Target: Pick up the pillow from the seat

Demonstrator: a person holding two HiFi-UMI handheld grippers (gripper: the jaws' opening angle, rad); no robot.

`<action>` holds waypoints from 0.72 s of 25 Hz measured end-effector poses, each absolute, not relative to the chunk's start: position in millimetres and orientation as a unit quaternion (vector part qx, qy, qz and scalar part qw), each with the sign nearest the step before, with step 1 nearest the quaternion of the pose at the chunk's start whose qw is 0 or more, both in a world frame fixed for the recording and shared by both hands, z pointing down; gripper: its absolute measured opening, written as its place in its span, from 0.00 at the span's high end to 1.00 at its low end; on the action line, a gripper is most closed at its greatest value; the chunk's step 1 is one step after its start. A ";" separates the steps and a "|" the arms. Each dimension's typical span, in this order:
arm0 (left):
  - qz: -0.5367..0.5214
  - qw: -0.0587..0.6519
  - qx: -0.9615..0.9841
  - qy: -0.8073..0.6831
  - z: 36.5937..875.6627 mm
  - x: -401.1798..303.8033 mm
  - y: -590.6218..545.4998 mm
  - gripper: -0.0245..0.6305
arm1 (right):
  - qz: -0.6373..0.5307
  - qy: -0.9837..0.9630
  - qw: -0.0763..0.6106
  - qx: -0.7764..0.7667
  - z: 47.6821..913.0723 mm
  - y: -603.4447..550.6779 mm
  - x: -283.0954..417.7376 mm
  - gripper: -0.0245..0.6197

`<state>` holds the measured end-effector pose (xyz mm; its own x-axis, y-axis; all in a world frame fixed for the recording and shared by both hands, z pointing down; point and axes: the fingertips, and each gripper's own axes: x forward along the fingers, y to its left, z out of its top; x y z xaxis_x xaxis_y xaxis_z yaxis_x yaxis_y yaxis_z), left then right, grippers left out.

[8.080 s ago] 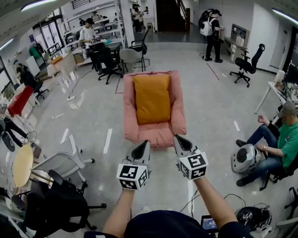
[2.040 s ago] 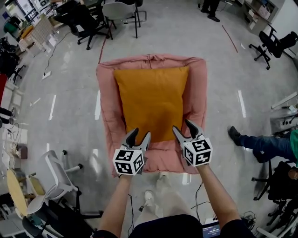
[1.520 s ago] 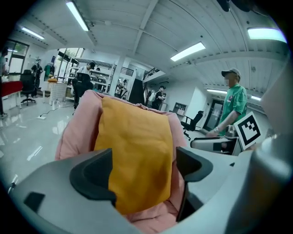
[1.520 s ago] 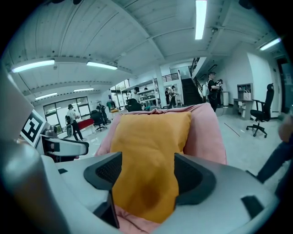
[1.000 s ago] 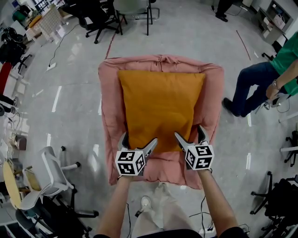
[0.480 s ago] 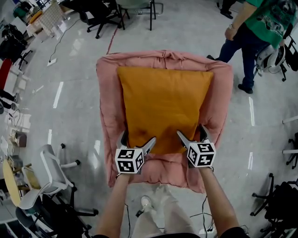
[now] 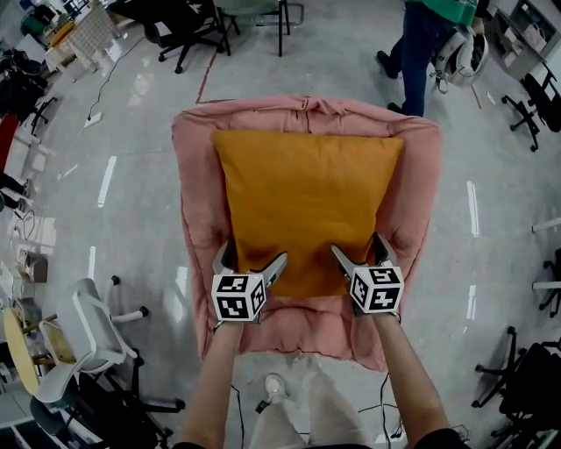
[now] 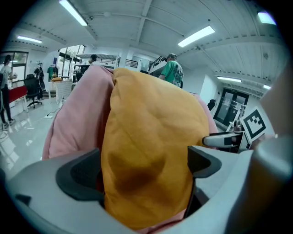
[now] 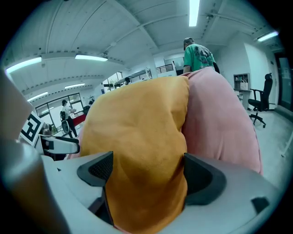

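Note:
An orange pillow (image 7: pixel 302 206) lies flat on the seat of a pink armchair (image 7: pixel 195 193), seen from above in the head view. My left gripper (image 7: pixel 250 260) straddles the pillow's near left corner, jaws spread wide. My right gripper (image 7: pixel 359 253) straddles the near right corner in the same way. In the left gripper view the pillow (image 8: pixel 151 146) fills the gap between the two pads of the left gripper (image 8: pixel 144 169). The right gripper view shows the pillow (image 9: pixel 137 132) bulging between the pads of the right gripper (image 9: pixel 146 176), with the pink arm cushion (image 9: pixel 219 123) beside it.
A person in a green top (image 7: pixel 429 26) walks on the floor behind the armchair at the upper right. Black office chairs (image 7: pixel 188 26) stand at the back left. A white chair (image 7: pixel 96 320) and a dark one stand near my left side.
Both grippers have slid forward over the pillow's near corners, jaws still spread. The person in green has walked farther away towards the back.

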<state>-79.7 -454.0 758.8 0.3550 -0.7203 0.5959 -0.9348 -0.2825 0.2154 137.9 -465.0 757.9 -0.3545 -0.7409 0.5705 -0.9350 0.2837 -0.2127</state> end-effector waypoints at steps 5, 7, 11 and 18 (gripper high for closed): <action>0.219 0.276 0.770 -0.532 772.1 -84.3 -465.9 0.07 | 0.266 -0.773 0.191 0.544 765.9 -474.5 142.0 0.25; 0.222 0.276 0.769 -0.532 775.4 -84.6 -468.5 0.07 | 0.266 -0.772 0.192 0.544 769.0 -476.7 142.6 0.25; 0.228 0.275 0.767 -0.532 782.6 -85.7 -476.9 0.07 | 0.268 -0.772 0.195 0.542 773.8 -482.9 142.1 0.25; 0.244 0.273 0.766 -0.528 791.0 -83.6 -489.4 0.07 | 0.265 -0.772 0.210 0.538 779.9 -491.6 142.1 0.25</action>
